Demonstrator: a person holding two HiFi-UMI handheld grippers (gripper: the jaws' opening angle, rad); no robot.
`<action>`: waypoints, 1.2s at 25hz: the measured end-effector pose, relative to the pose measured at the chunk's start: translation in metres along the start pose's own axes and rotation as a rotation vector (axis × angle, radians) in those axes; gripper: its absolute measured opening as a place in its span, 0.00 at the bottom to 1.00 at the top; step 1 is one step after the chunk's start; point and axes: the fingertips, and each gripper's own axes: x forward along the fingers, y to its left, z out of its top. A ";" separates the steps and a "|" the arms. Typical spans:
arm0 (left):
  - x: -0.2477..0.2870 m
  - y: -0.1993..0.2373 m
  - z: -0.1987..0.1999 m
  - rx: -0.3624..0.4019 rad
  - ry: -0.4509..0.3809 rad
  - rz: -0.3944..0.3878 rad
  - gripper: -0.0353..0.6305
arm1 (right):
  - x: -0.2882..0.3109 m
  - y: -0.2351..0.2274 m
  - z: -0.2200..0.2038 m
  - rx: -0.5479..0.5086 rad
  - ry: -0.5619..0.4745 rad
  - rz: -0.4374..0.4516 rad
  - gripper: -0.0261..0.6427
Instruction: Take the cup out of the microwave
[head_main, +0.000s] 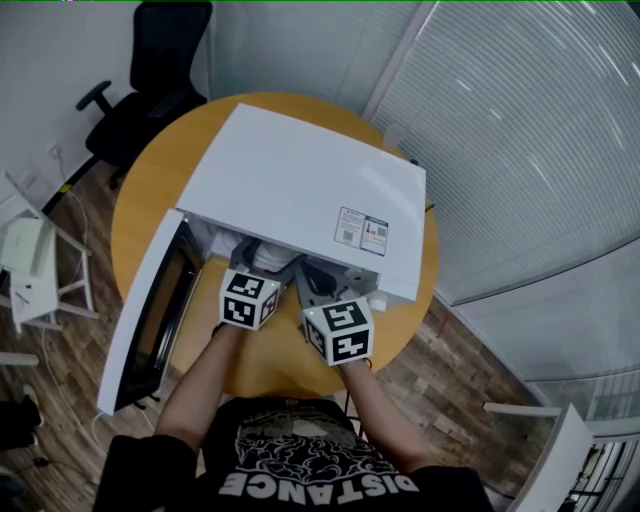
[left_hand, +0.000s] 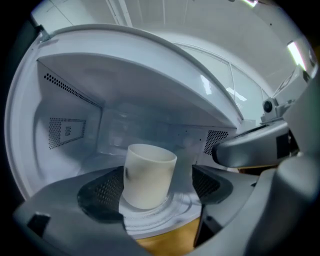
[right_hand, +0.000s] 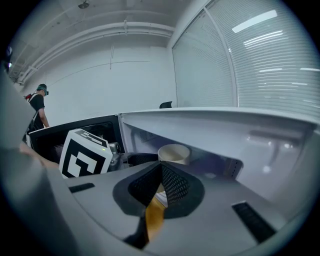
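Cup (left_hand: 148, 175) stands upright on the glass turntable (left_hand: 177, 207) inside the white microwave (head_main: 300, 180), which sits on the round wooden table (head_main: 145, 190) with its door (head_main: 135, 330) swung open to my left. My left gripper (left_hand: 157, 187) reaches into the cavity, jaws spread wide on either side of the cup without squeezing it. My right gripper (right_hand: 161, 175) sits at the microwave's mouth, jaws closed tip to tip on nothing.

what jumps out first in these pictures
A white microwave sits on a round wooden table, its door swung wide to the left. Inside, a pale cup stands upright on the turntable, the left hand-held gripper open on either side of it.
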 end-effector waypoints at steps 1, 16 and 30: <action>0.002 0.000 0.000 0.004 0.002 -0.006 0.68 | 0.000 -0.001 0.001 -0.002 -0.005 -0.005 0.06; 0.028 0.009 0.003 0.083 0.038 -0.041 0.78 | 0.001 -0.005 -0.002 0.007 -0.003 -0.008 0.06; 0.050 0.015 0.001 0.118 0.077 0.000 0.78 | 0.003 -0.014 -0.012 0.025 0.006 -0.018 0.06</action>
